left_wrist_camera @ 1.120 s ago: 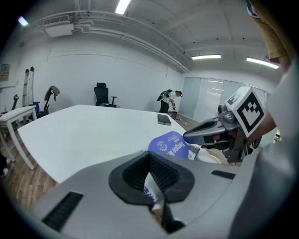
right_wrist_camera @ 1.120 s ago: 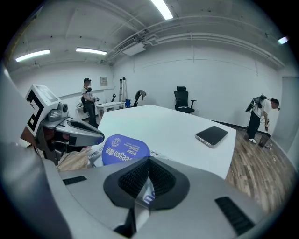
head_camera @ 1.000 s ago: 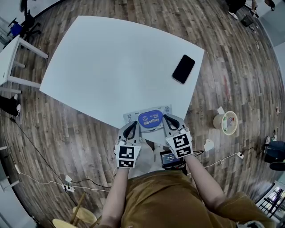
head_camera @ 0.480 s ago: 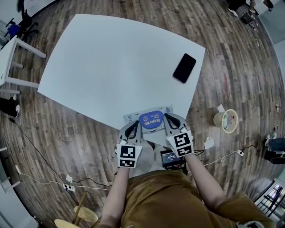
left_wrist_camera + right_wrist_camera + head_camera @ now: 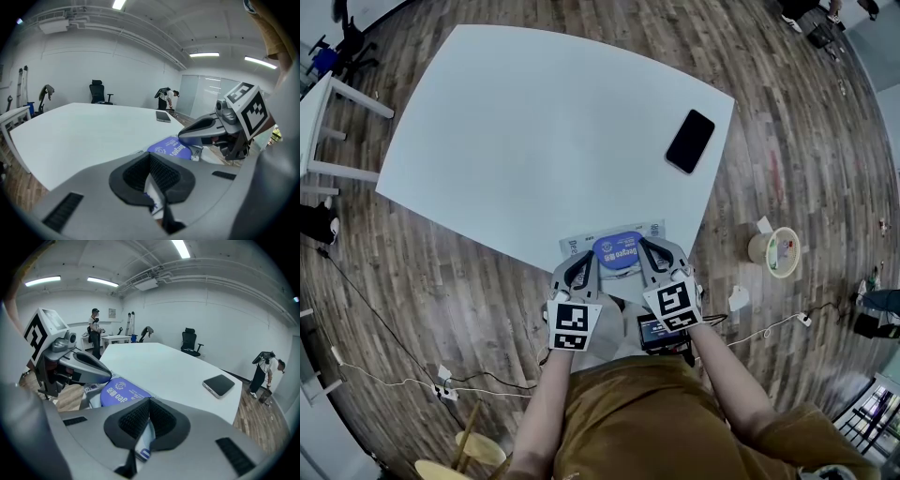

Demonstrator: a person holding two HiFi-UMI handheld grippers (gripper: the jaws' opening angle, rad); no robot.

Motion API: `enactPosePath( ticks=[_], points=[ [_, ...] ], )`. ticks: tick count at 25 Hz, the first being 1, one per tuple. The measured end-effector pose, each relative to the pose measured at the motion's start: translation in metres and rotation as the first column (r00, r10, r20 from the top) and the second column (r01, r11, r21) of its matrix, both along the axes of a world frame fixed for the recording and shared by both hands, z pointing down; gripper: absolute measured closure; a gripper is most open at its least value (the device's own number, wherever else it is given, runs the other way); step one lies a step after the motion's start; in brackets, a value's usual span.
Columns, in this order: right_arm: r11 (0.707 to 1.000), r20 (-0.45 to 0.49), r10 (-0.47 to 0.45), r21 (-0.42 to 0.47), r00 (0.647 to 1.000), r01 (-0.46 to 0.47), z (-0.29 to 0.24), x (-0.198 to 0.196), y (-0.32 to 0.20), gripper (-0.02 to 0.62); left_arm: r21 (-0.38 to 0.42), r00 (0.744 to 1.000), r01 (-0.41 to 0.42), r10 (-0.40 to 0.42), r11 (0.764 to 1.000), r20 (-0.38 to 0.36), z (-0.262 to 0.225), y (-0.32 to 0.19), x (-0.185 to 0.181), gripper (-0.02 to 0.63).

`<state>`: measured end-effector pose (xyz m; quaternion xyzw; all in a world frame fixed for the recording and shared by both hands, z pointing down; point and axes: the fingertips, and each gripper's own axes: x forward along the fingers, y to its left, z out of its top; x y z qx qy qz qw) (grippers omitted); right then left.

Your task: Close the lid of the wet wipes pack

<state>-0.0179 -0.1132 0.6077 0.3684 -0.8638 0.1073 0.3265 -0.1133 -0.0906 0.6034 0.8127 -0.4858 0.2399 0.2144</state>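
Observation:
The wet wipes pack lies at the near edge of the white table, its blue oval lid lying flat on top. My left gripper rests at the lid's left side, its jaws shut tip to tip over the pack. On the lid's right side is my right gripper, also shut. The left gripper view shows the lid just ahead of the left gripper, with white and blue wrapper visible under the jaws. In the right gripper view the lid sits left of the right gripper.
A black phone lies on the table's far right. A small black device sits in the person's lap. On the wood floor to the right stands a round tub. Another white table is at far left.
My right gripper has edged slightly left, closer to the blue lid. The left gripper and the pack stay where they were.

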Motion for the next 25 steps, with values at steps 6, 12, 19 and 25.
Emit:
enactPosePath(
  ticks=[6,12,19,25],
  points=[
    [1.0,-0.004,0.001,-0.012,1.0,-0.001,0.002,-0.002,0.0,0.587,0.003,1.0,-0.005,0.005,1.0,0.004,-0.001,-0.003,0.0,0.612],
    [1.0,-0.009,-0.002,-0.023,1.0,0.001,0.004,-0.003,0.001,0.587,0.021,1.0,0.002,-0.002,1.0,0.014,-0.003,-0.005,-0.002,0.612],
    [0.999,-0.02,-0.002,-0.034,1.0,0.002,0.007,-0.003,0.001,0.588,0.067,1.0,-0.019,0.018,0.998,0.023,-0.01,-0.011,0.003,0.612],
    [0.999,-0.011,-0.009,-0.039,1.0,0.009,0.008,-0.004,0.002,0.588,0.021,0.999,-0.036,0.036,0.999,0.017,0.0,-0.013,0.008,0.612]
  ],
)
